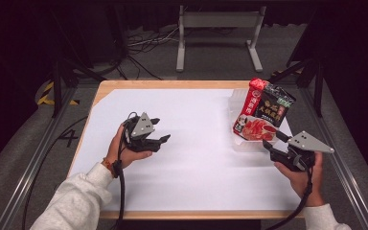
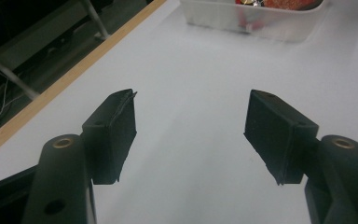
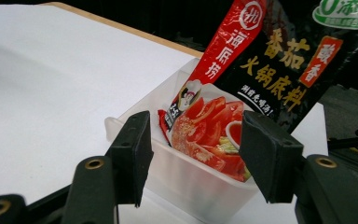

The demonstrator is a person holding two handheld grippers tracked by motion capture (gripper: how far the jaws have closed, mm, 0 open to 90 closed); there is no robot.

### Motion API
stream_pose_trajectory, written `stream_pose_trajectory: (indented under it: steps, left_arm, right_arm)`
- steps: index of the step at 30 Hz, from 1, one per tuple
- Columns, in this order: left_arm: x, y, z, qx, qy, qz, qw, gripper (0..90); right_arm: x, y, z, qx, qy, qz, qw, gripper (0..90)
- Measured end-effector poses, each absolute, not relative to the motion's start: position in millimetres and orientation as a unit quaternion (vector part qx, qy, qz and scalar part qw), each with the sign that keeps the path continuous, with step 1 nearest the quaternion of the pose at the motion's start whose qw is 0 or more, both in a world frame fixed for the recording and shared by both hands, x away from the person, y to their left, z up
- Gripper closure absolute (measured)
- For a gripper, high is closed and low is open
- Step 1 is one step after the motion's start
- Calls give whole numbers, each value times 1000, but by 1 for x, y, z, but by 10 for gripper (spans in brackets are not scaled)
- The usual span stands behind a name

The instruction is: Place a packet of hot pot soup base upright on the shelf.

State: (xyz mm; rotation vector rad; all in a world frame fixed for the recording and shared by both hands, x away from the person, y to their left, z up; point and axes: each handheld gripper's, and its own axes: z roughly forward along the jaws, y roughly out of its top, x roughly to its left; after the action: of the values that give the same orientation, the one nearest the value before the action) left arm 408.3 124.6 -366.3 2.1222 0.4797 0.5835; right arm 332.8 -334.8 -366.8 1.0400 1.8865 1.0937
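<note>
Beyond right claw (image 3: 193, 156), binned packet (image 3: 256, 88).

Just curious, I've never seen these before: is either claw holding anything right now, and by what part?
Nothing is held. The left claw is open over the bare white table. The right claw is open too, close to the clear tub with the red-and-black packet.

The high view looks forward and down from above the person's side, taking in the whole table (image 1: 191, 191) with the floor beyond its far edge. The left gripper view rides low over the white top, looking along its own parted jaws toward the clear tub (image 2: 251, 23) near the far right corner. The right gripper view sits right up close to that same tub (image 3: 191, 182), facing the sauce packet (image 3: 261, 84) leaning in it. All three views share the tub.
</note>
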Motion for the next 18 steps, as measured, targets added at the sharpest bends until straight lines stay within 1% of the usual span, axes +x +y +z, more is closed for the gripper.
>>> stream_pose_trajectory:
  steps: [3, 8, 18]
  left_arm:
    - [405, 133, -368, 850, 199, 239, 425, 318]
    - [398, 148, -372, 847, 216, 240, 422, 260]
    - [381, 173, -383, 847, 233, 259, 401, 224]
  right_arm:
    - [332, -334, -368, 397, 735, 419, 355, 433]
    - [330, -333, -370, 391, 741, 412, 358, 420]
    - [327, -334, -376, 369, 762, 399, 352, 376]
